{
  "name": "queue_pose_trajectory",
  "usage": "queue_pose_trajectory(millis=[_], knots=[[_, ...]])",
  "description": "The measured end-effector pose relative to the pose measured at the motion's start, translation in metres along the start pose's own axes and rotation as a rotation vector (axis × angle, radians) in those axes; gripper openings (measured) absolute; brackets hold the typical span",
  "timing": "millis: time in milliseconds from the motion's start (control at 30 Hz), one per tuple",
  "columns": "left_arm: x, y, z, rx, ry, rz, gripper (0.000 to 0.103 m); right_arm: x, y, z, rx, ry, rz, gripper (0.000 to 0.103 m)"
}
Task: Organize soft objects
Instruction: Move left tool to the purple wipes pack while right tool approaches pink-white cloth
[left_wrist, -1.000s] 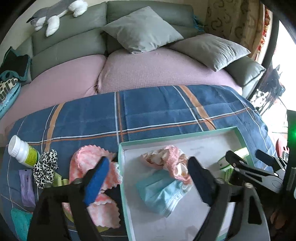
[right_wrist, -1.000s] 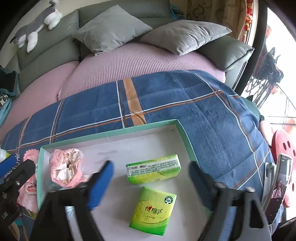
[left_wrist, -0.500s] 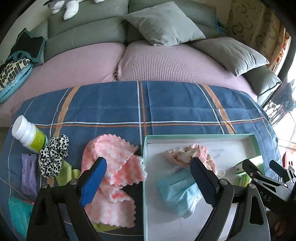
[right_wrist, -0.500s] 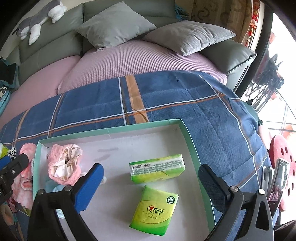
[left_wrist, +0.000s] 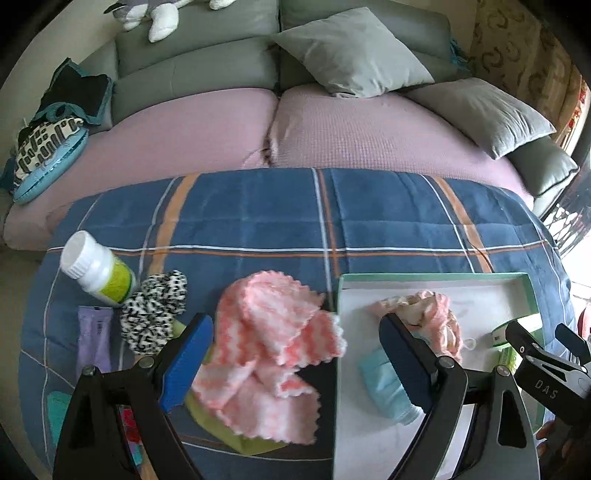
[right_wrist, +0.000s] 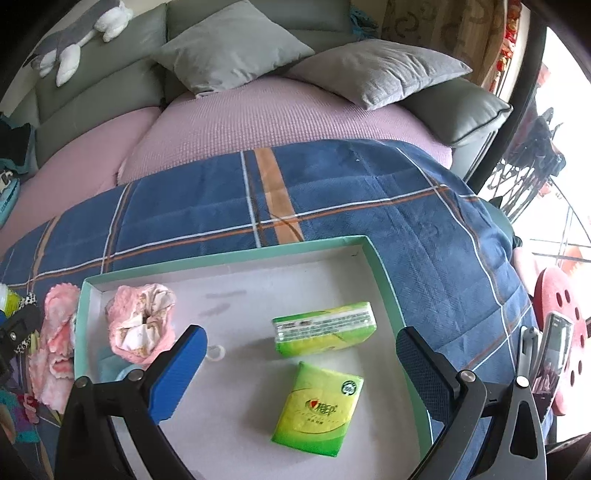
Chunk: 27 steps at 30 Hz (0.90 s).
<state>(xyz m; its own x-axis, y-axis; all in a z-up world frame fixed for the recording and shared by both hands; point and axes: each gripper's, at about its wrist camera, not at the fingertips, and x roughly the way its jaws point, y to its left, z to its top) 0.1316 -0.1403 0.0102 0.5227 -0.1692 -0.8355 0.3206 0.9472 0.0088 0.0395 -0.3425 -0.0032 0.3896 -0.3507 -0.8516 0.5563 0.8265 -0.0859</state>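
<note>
Compared with a second ago, the left hand-held gripper has shifted leftward, so its spread, empty jaws now frame the pink-and-white scalloped knit cloth lying on the blue plaid blanket rather than the contents of the shallow white cardboard tray with a mint-green rim. The right hand-held gripper has barely moved, but its jaws have widened and now stand fully released above the tray, gripping nothing. Inside the tray lie two green tissue packs, one on its long edge and one flat nearer the camera, one crumpled pink cloth bundle in the far left corner, and one light-blue face mask just beside that bundle. Outside the tray, to its left on the blanket, lie the one knit cloth touching the tray's edge, one black-and-white leopard-print scrunchie, one white plastic bottle with a green label, and one small lilac sachet. Two grey pillows rest on the pink-covered sofa behind.
</note>
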Motion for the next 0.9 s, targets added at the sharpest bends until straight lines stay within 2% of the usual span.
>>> queue_pose_trajectory(millis=[267,500,700,900], knots=[[-0.014,0.037,-0.002,-0.051,-0.001,0.079,0.092,-0.023,0.035,0.002,-0.062,-0.032,0.072,0.103],[-0.025,0.096,-0.011,-0.158,0.007,0.235,0.092,-0.035,0.073,-0.002,-0.123,-0.042,0.143,0.103],[-0.034,0.138,-0.022,-0.256,0.006,0.279,0.092,-0.045,0.111,-0.009,-0.21,-0.058,0.185,0.103],[-0.04,0.163,-0.029,-0.3,0.01,0.309,0.092,-0.053,0.144,-0.02,-0.282,-0.063,0.244,0.103]])
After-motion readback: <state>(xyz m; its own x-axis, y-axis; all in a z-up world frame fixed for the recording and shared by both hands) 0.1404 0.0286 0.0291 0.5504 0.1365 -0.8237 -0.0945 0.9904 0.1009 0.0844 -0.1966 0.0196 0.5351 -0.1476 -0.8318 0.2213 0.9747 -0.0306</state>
